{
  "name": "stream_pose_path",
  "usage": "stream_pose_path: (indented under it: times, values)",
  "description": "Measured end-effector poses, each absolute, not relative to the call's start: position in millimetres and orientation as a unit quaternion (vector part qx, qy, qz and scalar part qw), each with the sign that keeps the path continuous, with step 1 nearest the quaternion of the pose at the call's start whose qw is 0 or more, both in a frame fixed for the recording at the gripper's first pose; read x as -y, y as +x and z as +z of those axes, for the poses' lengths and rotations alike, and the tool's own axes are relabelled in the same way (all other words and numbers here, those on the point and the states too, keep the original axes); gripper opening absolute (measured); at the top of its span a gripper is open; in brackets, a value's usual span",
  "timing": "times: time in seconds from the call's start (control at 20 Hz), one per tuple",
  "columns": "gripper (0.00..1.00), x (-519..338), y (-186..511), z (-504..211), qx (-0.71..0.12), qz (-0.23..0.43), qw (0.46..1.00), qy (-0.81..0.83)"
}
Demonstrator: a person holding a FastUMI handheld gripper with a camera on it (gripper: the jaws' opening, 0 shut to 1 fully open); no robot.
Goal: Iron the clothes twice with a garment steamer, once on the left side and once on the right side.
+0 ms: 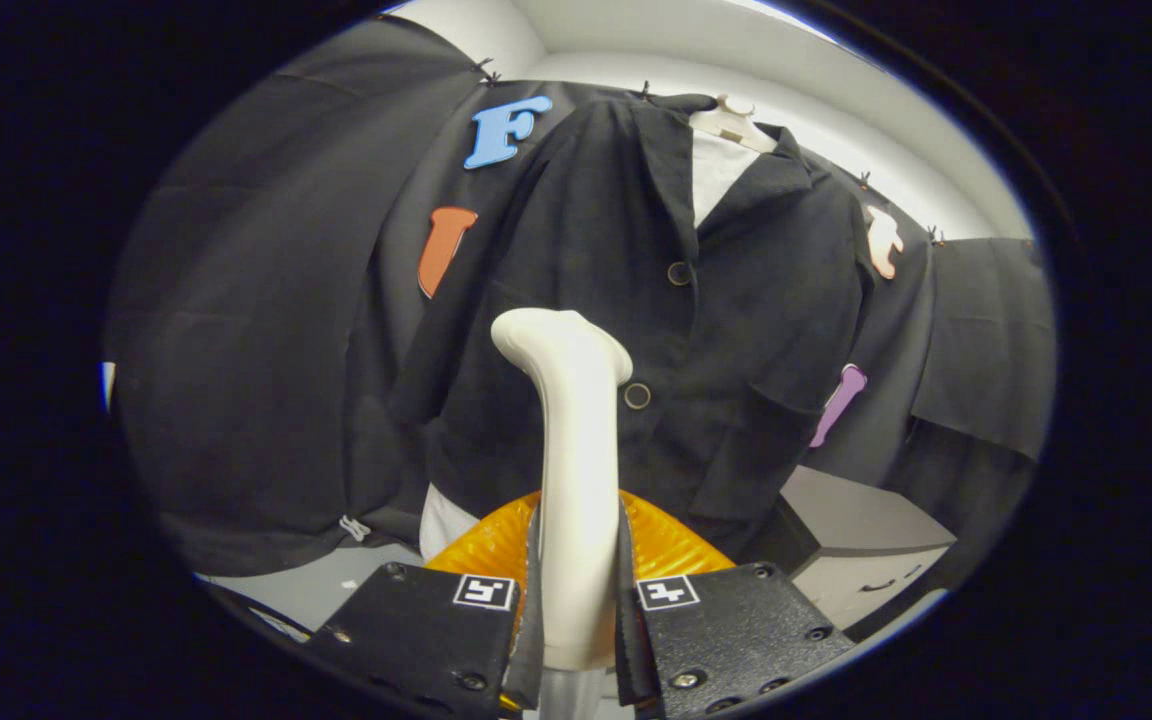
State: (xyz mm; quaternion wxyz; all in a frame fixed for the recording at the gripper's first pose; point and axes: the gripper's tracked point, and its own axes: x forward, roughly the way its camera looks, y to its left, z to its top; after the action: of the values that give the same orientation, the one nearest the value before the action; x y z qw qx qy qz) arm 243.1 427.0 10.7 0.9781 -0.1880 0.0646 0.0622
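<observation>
Gripper view, gripper (576,600) clamped on garment steamer (571,440) handle at lower centre, black jacket (736,300) hanging just beyond.

The gripper (576,600) points forward, both fingers (532,590) clamped tight against a held handle.

Cream steamer (576,450), black jacket (636,340), ribbed orange piece (496,550)
</observation>
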Motion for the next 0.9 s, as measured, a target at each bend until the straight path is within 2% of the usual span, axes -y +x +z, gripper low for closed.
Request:
stream_pose_path:
  times: [0.7, 0.9]
  values:
    - [0.31, -408, 219, -96, -0.197, 0.05, 0.954, -0.219]
    - [0.31, -394, 200, -140, -0.259, 0.084, 0.943, -0.193]
